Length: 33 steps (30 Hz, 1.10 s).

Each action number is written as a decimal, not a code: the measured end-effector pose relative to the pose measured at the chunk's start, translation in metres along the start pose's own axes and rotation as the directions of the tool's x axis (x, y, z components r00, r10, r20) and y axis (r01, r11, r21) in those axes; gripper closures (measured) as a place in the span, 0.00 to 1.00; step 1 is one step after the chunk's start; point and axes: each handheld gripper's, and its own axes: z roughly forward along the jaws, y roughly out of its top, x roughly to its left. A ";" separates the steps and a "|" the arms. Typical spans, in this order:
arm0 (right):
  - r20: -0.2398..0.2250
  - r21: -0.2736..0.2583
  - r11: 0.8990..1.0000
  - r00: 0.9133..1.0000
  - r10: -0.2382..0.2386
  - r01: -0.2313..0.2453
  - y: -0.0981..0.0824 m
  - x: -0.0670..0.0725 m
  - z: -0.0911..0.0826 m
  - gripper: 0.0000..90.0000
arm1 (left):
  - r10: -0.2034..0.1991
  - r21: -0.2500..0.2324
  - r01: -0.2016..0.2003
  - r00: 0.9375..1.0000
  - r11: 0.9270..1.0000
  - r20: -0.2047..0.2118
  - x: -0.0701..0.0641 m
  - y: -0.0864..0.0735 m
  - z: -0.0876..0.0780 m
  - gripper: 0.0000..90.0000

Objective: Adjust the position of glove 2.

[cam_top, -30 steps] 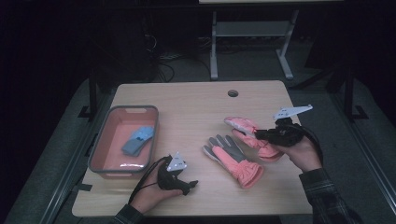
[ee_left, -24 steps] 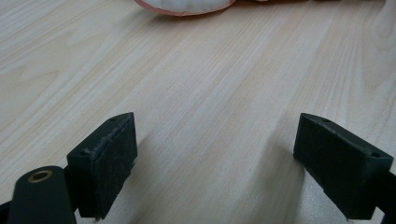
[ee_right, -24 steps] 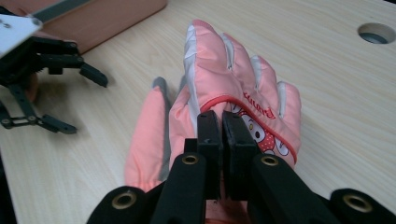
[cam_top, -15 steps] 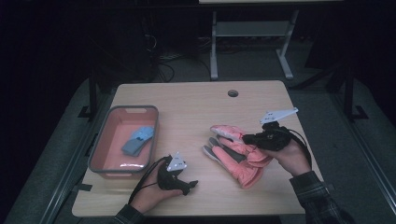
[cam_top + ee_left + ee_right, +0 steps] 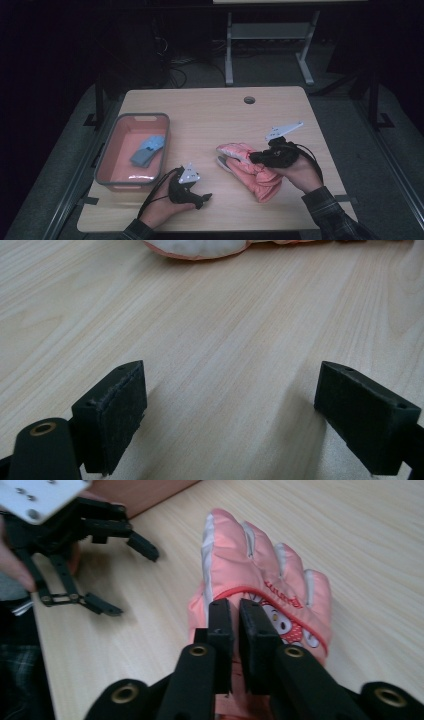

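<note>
A pink winter glove [image 5: 239,152] lies right of centre in the high view, stacked on a second pink glove [image 5: 264,181] on the light wooden table [image 5: 210,115]. In the right gripper view the upper glove fills the centre, fingers pointing to the top of the frame, a cartoon patch on its back. The right gripper [image 5: 236,611] pinches its cuff end; its jaws, nearly together, have just been opening slightly with fabric between them. The left gripper [image 5: 202,197] rests at lower centre-left of the high view, jaws spread wide over bare wood, holding nothing. At the left stands a pink bin [image 5: 111,158] holding blue cloth [image 5: 148,150].
</note>
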 end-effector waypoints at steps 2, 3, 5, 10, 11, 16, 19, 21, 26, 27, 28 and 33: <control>-0.009 -0.003 1.000 1.000 0.003 -0.003 0.001 0.001 -0.001 0.85 | 0.000 0.001 0.000 1.000 1.000 -0.001 0.000 0.000 0.000 0.14; -0.008 -0.009 1.000 1.000 -0.002 0.002 0.001 0.001 -0.002 0.84 | -0.001 0.000 0.001 1.000 1.000 -0.001 0.000 0.000 0.000 0.14; -0.012 -0.017 1.000 1.000 -0.005 0.005 0.001 0.000 -0.003 0.80 | -0.001 0.000 0.001 1.000 1.000 -0.001 0.000 0.000 0.000 0.14; -0.015 -0.051 0.999 1.000 -0.004 0.003 0.002 -0.003 -0.012 0.77 | 0.000 -0.001 0.000 1.000 1.000 0.000 0.000 0.000 0.000 0.14; -0.016 -0.069 0.998 1.000 -0.003 0.002 0.002 -0.004 -0.017 0.76 | 0.001 -0.001 -0.001 1.000 1.000 0.000 0.000 0.000 0.000 0.14; -0.012 -0.102 0.995 1.000 0.003 -0.004 0.003 -0.007 -0.028 0.76 | 0.000 -0.001 0.000 1.000 1.000 -0.002 0.000 0.000 0.000 0.14; 0.006 -0.121 0.993 1.000 0.005 -0.004 0.002 -0.010 -0.036 0.79 | -0.003 -0.004 0.003 1.000 1.000 -0.005 0.000 0.000 0.000 0.15; 0.019 -0.130 0.991 1.000 0.017 -0.015 0.000 -0.015 -0.042 0.84 | -0.015 -0.013 0.015 1.000 1.000 -0.011 0.001 0.000 -0.001 0.19; 0.075 -0.132 0.991 0.996 0.046 -0.036 -0.011 -0.032 -0.051 0.96 | -0.032 0.033 0.033 0.999 0.999 -0.031 0.004 0.007 -0.004 0.35; 0.084 -0.132 0.990 0.995 0.053 -0.042 -0.015 -0.036 -0.052 0.98 | -0.032 0.042 0.033 0.999 0.999 -0.033 0.005 0.008 -0.004 0.36; 0.094 -0.130 0.990 0.994 0.061 -0.049 -0.019 -0.041 -0.053 1.00 | -0.029 0.047 0.031 0.999 0.998 -0.034 0.005 0.010 -0.004 0.40; 0.122 -0.092 0.992 0.988 0.095 -0.084 -0.041 -0.058 -0.050 1.00 | -0.035 0.043 0.036 0.999 0.998 -0.025 0.007 0.021 -0.003 0.63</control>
